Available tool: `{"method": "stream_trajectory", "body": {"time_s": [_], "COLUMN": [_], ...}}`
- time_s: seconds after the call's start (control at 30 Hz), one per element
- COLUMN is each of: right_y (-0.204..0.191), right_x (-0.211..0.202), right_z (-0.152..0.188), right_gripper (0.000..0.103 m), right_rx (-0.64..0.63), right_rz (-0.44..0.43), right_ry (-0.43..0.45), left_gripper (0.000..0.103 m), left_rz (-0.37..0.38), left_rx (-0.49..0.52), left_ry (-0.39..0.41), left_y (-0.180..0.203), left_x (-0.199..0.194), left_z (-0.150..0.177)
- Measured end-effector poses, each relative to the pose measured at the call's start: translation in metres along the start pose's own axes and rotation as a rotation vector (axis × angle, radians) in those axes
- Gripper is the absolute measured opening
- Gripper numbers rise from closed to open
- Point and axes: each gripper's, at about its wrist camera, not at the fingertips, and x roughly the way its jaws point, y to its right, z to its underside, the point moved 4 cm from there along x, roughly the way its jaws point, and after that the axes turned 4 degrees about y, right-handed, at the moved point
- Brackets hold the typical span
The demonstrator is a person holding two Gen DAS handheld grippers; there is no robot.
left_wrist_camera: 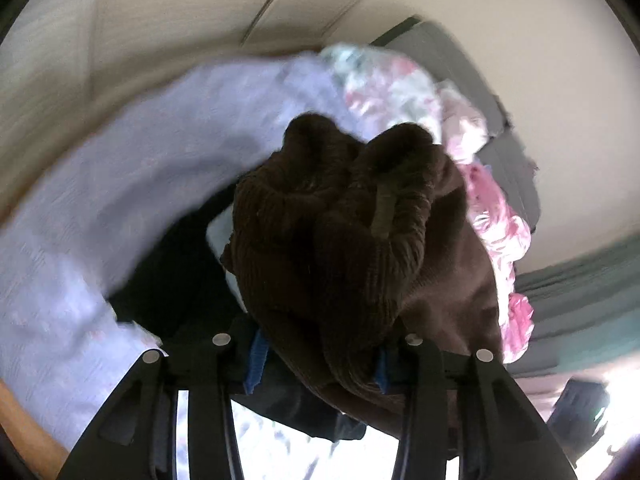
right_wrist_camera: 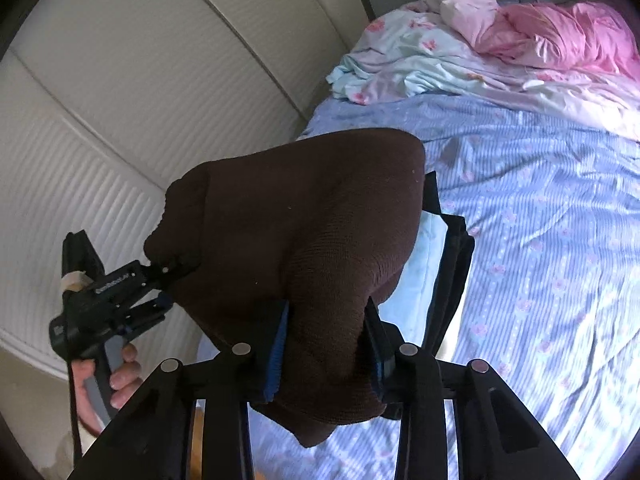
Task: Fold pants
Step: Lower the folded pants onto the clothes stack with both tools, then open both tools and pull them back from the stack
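Dark brown knit pants [right_wrist_camera: 296, 232] lifted above blue floral bedsheet [right_wrist_camera: 540, 208], bunched fabric clamped between right gripper [right_wrist_camera: 326, 354] pads, far edge pinched in left gripper [right_wrist_camera: 170, 280], pink crumpled bedding [right_wrist_camera: 560, 36] beyond

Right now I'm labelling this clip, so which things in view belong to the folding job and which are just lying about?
Job:
dark brown ribbed knit pants
left tool, shut on them
right tool, shut on them

Lying about:
blue striped floral bedsheet
crumpled pink quilt
pale floral bedding
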Motion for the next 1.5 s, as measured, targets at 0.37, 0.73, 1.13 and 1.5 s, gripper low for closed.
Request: {"method": "stream_trajectory", "body": {"time_s": [0.37, 0.73, 1.13, 1.5], "right_y": [0.033, 0.013, 0.001, -0.001], "right_x": [0.039, 0.007, -0.034, -0.174], "right_z": [0.013, 0.009, 0.012, 0.051], "right_gripper": [0.036, 0.060, 0.061, 0.085], "right_rx": [0.045, -0.018, -0.047, -0.156], "right_rz": [0.096, 0.123, 0.119, 0.223], "right_ry": [-0.084, -0.018, 0.063, 0.222], "left_gripper": [0.060, 0.076, 0.078, 0.103], "left_rz": [-0.089, -0.241, -0.273, -0.262], "left_rx": [0.078, 0.313, 0.474, 0.663], "left_ry": [-0.005, 0.110, 0.222, 0.318], "left_y": [0.008, 0.039, 0.083, 0.160], "left_x": [0.014, -0.046, -0.100, -0.183], "left_z": [-0.002, 0.018, 0.051, 0.151]}}
